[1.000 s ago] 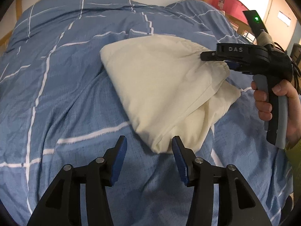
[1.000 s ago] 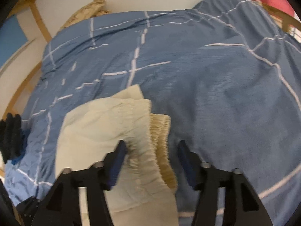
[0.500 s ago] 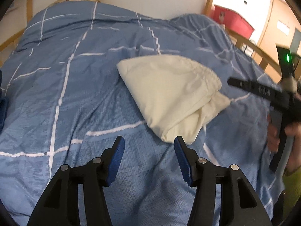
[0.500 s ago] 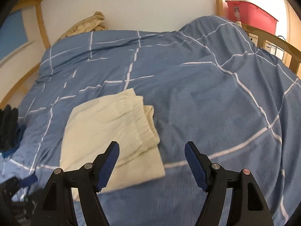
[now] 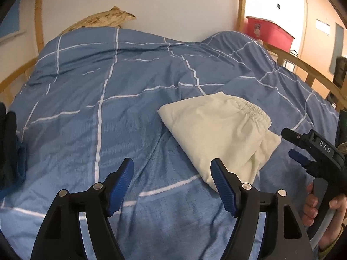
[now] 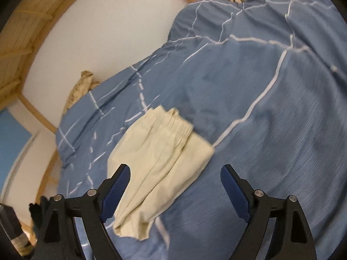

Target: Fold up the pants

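While both tools hang apart from the cloth, the cream pants (image 5: 219,134) lie on the bed (image 5: 108,108) as a compact folded bundle, elastic waistband uppermost on the top layer. The left tool (image 5: 172,181) is spread wide and holds nothing, its tips near the bundle's close corner; the right tool (image 6: 173,186) is likewise wide and bare above the cloth. By the look of it the folding is essentially complete; at most a squaring of the uneven edges remains.
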A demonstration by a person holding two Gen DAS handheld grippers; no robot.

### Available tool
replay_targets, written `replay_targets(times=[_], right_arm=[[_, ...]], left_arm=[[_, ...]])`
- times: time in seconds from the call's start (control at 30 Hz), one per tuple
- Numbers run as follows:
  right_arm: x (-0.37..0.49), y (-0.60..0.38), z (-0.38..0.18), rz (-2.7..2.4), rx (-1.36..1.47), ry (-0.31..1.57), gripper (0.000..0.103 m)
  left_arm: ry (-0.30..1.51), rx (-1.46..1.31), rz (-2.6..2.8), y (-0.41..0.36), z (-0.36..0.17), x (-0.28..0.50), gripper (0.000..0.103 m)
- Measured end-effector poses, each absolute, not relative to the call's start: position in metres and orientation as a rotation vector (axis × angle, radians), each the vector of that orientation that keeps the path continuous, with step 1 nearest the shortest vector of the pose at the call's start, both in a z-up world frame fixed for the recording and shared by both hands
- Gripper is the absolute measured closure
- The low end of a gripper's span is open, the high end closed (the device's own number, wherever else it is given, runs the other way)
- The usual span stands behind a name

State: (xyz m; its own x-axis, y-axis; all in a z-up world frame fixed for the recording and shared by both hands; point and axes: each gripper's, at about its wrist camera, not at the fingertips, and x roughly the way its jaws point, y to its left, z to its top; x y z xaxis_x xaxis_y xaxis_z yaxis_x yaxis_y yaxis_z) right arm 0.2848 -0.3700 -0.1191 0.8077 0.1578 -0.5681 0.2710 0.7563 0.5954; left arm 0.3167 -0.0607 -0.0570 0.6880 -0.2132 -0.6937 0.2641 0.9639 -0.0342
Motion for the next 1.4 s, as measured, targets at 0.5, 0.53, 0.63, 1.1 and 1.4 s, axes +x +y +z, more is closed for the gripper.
replay_targets(times=[0.5,0.53,0.63,1.1,1.4], right_arm=[[0.325,-0.356,-0.144,-0.168,0.817,0.673,0.011],[0.329,-0.354,-0.145,-0.171,0.818,0.673,0.011],[0.337,-0.352,-0.147,-0.172,0.822,0.672,0.011],[0.351,-0.340,-0.155,-0.212,0.676,0.649,0.011],[0.353,-0.337,-0.158,-0.209,0.627,0.627,0.011]], left_arm=[[0.936,-0.190,-0.369,-0.057,-0.101,0.430,0.031],[0.951,-0.204,-0.374,-0.058,-0.104,0.438,0.031],[0.969,-0.200,-0.372,-0.066,-0.112,0.458,0.031],[0.995,-0.229,-0.344,-0.068,-0.146,0.490,0.031],[0.986,-0.259,-0.347,-0.074,-0.154,0.499,0.031]])
